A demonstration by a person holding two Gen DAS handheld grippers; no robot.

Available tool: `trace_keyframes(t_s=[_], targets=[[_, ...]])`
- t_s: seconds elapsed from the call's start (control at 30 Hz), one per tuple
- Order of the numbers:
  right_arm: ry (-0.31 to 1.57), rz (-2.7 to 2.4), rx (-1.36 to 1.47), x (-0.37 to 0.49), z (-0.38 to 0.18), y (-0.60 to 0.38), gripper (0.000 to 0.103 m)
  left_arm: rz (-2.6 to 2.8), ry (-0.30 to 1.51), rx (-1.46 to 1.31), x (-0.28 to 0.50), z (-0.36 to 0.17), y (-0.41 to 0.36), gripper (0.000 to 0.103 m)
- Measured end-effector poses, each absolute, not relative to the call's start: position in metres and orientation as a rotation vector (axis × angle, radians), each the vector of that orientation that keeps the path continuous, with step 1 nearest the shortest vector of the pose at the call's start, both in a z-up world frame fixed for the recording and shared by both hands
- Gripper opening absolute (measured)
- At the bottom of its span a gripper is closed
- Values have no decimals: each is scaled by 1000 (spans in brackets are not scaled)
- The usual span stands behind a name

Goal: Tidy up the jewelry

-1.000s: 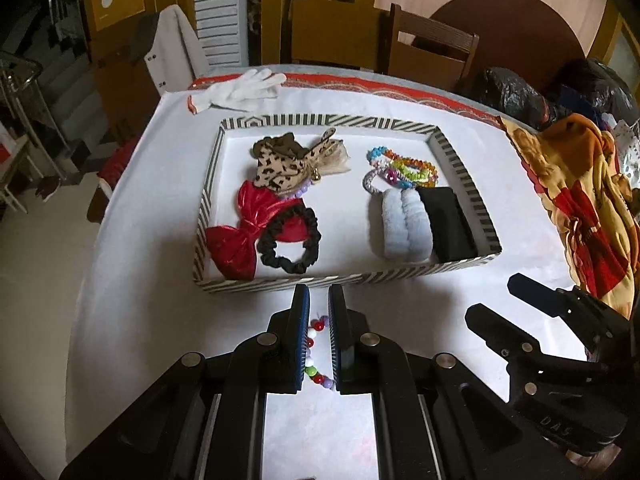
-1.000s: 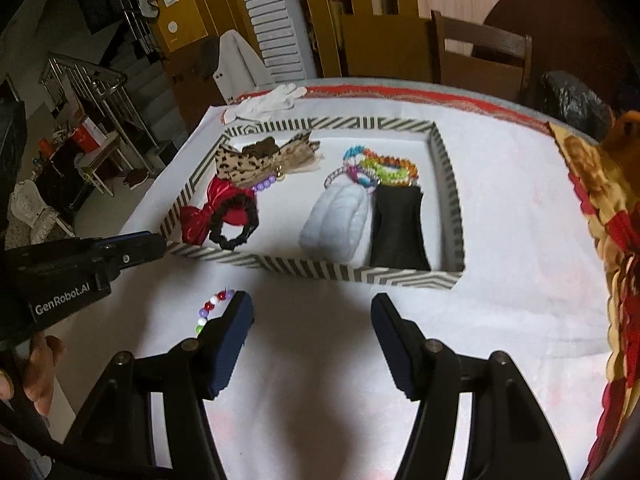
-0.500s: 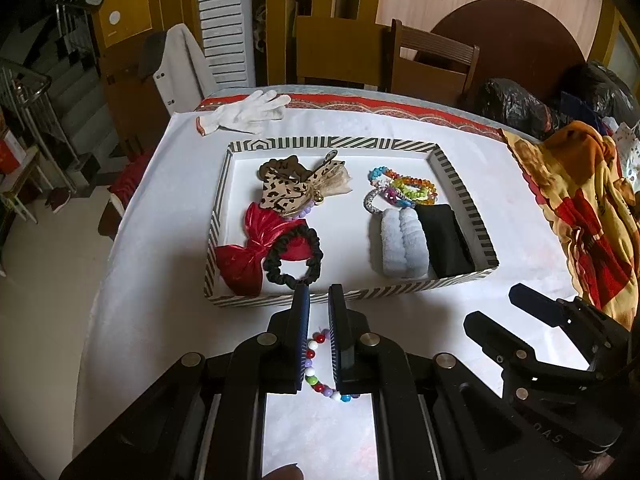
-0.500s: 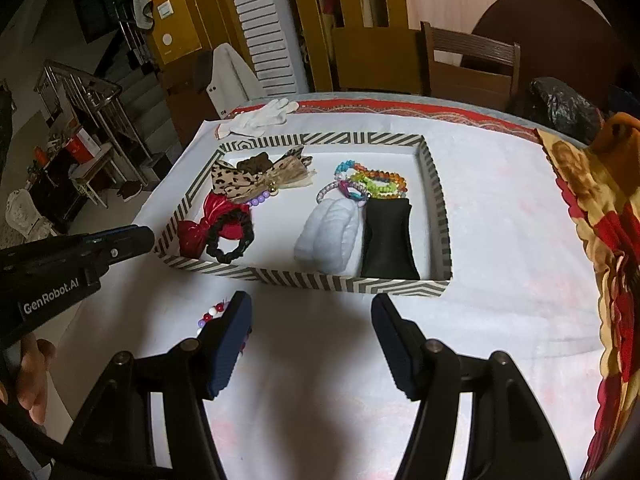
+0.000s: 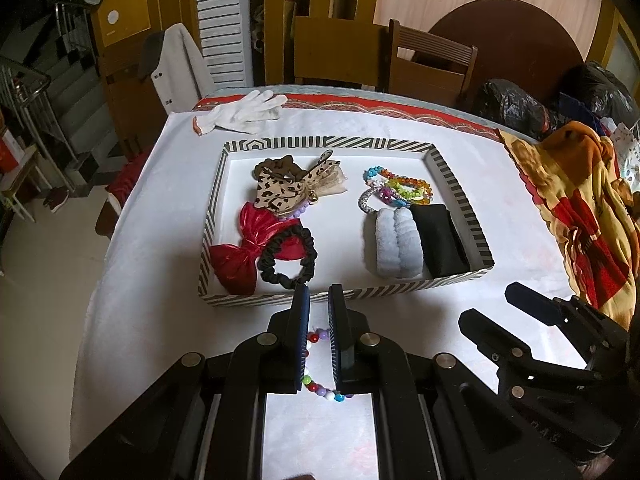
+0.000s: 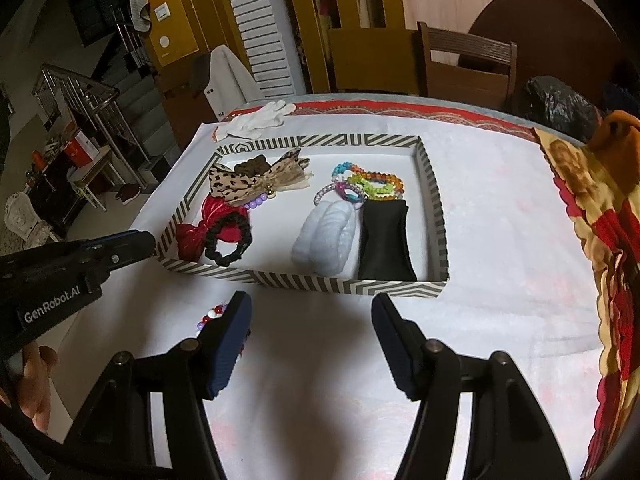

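White lettering "GenRobot.AI" reads clearly in the right wrist view, printed on the side of the black plastic left hand-held gripper point(image 6: 68, 276) at the left edge. In the left wrist view, faint embossed letters, roughly "DAS", sit on the body of the black plastic right hand-held gripper point(image 5: 520, 308) low at the right; too dim to be sure. Nothing else legible: the wall plates and small labels in the background are too small to read.
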State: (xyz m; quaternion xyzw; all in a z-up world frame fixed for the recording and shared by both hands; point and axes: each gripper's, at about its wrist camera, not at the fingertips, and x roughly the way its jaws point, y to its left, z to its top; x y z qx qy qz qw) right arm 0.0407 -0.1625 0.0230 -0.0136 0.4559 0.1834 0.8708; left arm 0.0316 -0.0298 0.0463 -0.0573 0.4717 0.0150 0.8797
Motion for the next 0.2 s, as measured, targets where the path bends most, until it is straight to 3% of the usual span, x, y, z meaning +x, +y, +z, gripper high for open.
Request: trace_keyframes(t_s=[0.2], targets=[[956, 383, -25, 41, 23, -163, 66, -3, 984, -137, 30, 43, -32, 6]])
